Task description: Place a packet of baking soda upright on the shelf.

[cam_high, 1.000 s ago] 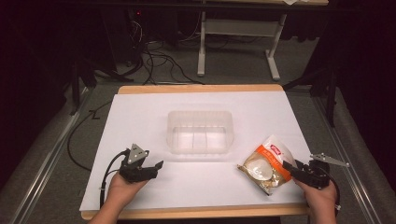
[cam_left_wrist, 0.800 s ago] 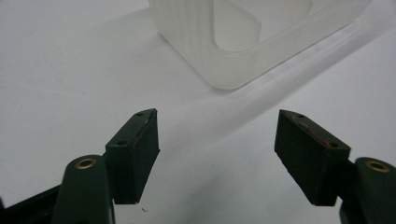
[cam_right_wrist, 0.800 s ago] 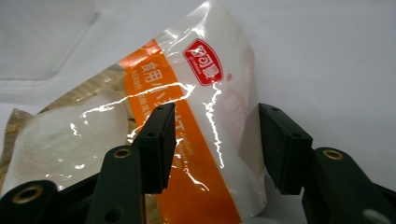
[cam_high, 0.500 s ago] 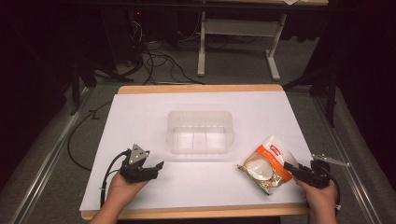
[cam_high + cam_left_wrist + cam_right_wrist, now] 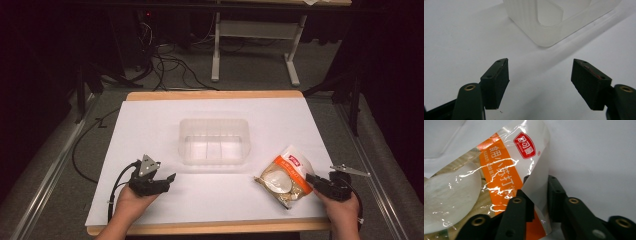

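A clear snack bag (image 5: pixel 284 175) with an orange stripe and a red logo lies on the white table top (image 5: pixel 150 125) at the front right. My right gripper (image 5: pixel 312 179) is shut on the bag's near right edge. In the right gripper view the jaws pinch the thin film of the bag (image 5: pixel 499 170) at the gripper (image 5: pixel 537 185). My left gripper (image 5: pixel 169 178) rests at the front left, open and holding nothing. Its view shows the gripper (image 5: pixel 540 75) with bare table between the jaws and a corner of the clear plastic container (image 5: pixel 549 25) ahead.
The clear plastic container (image 5: pixel 215 141) stands in the middle of the table, with dividers inside and nothing in it. The table's wooden front edge (image 5: pixel 210 228) runs just before the person's hands. Cables and a metal stand (image 5: pixel 250 45) lie on the floor beyond.
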Tool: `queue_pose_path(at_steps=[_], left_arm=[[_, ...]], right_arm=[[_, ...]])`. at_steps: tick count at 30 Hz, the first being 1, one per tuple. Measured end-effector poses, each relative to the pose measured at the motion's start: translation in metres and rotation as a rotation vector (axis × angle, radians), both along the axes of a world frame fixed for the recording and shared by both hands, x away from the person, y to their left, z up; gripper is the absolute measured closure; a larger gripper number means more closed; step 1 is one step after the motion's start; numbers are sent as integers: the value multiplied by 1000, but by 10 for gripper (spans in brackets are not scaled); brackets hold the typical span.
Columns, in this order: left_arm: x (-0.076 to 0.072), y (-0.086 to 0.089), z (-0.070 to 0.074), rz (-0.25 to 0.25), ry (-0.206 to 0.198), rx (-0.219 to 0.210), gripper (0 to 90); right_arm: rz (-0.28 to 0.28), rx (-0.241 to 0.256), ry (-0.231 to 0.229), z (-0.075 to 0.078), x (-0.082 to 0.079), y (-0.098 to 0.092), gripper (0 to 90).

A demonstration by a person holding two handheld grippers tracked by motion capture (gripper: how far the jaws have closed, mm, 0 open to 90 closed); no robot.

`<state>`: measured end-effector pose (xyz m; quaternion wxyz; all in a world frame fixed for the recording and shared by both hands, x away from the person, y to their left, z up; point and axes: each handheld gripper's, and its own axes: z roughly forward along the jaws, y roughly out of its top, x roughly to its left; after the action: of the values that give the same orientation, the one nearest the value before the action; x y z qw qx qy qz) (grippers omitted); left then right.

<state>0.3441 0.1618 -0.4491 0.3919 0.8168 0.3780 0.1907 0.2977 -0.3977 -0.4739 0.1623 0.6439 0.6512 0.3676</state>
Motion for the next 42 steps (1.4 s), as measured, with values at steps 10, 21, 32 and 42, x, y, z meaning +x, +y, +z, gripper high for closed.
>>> queue_pose_path(at_steps=[10, 21, 32, 42], left_arm=[[0, 0, 0, 0, -3, 3, 310], [0, 0, 0, -3, -2, 8, 310], [0, 1, 0, 1, -5, 7, 310], [0, 1, 0, 0, -5, 11, 310]], right_arm=[[24, -9, -148, 26, -6, 14, 900], [114, 75, -324, 62, -20, 42, 900], [108, 60, -471, 93, -32, 62, 900], [99, -8, -534, 97, -35, 76, 900]])
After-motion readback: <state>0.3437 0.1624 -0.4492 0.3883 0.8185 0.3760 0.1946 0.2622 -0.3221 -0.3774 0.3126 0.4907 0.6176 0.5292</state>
